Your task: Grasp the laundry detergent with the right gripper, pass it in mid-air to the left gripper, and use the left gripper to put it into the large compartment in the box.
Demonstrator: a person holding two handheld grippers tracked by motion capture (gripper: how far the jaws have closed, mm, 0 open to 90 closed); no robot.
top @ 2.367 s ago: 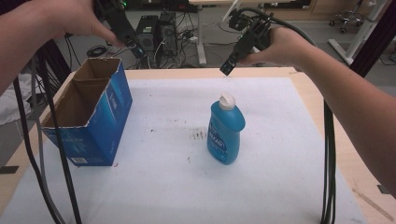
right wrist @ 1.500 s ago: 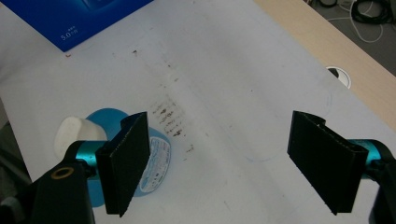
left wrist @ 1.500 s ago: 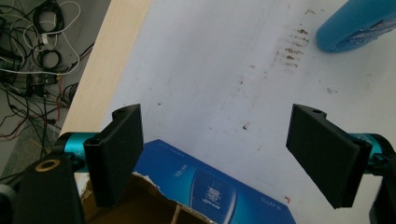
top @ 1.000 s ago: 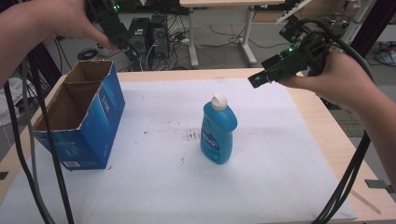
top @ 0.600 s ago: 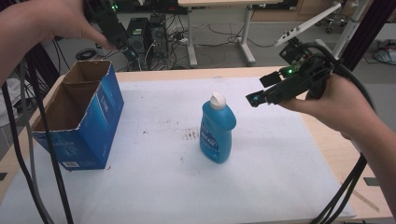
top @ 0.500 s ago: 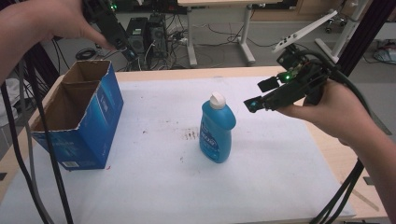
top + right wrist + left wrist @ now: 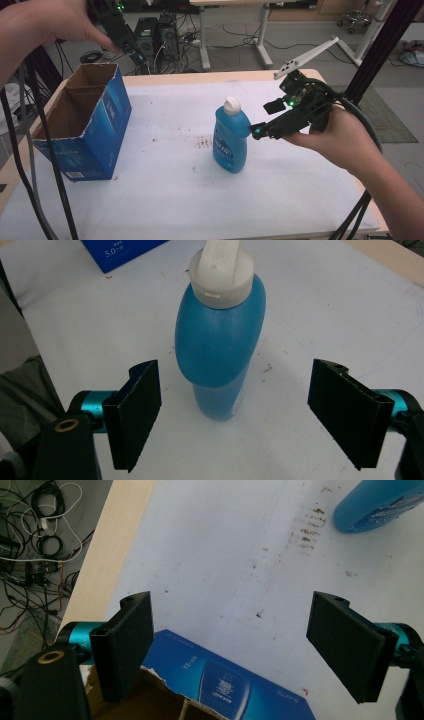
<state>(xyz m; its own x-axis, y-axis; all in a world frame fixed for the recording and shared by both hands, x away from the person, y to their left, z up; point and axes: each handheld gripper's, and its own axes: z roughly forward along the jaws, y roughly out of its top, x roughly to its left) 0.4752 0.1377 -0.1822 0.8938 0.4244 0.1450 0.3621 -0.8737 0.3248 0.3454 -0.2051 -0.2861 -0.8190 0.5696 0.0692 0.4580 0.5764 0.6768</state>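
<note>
A blue dish-soap bottle [image 7: 230, 139] with a white cap stands upright near the middle of the white table cover [image 7: 165, 195]. My right gripper [image 7: 265, 120] is open just to the bottle's right, level with its shoulder, not touching it. In the right gripper view the bottle [image 7: 220, 345] stands ahead of the wide-apart jaws of that gripper [image 7: 245, 412]. My left gripper [image 7: 131, 47] hangs above the far end of an open blue cardboard box [image 7: 85, 127]. In the left gripper view its gripper [image 7: 240, 652] is open over the box's rim [image 7: 220, 687], with the bottle's base [image 7: 377, 505] at the top right.
The wooden table edge [image 7: 200, 76] runs along the far side, with desk legs, computers and cables on the floor beyond. Black cables hang down at the left [image 7: 30, 165] and at the lower right [image 7: 357, 215]. Brown stains [image 7: 204, 143] mark the cover beside the bottle.
My right gripper has come down and leftward from the far right to the bottle's shoulder. The left gripper has stayed above the box. The bottle and box have not moved.
</note>
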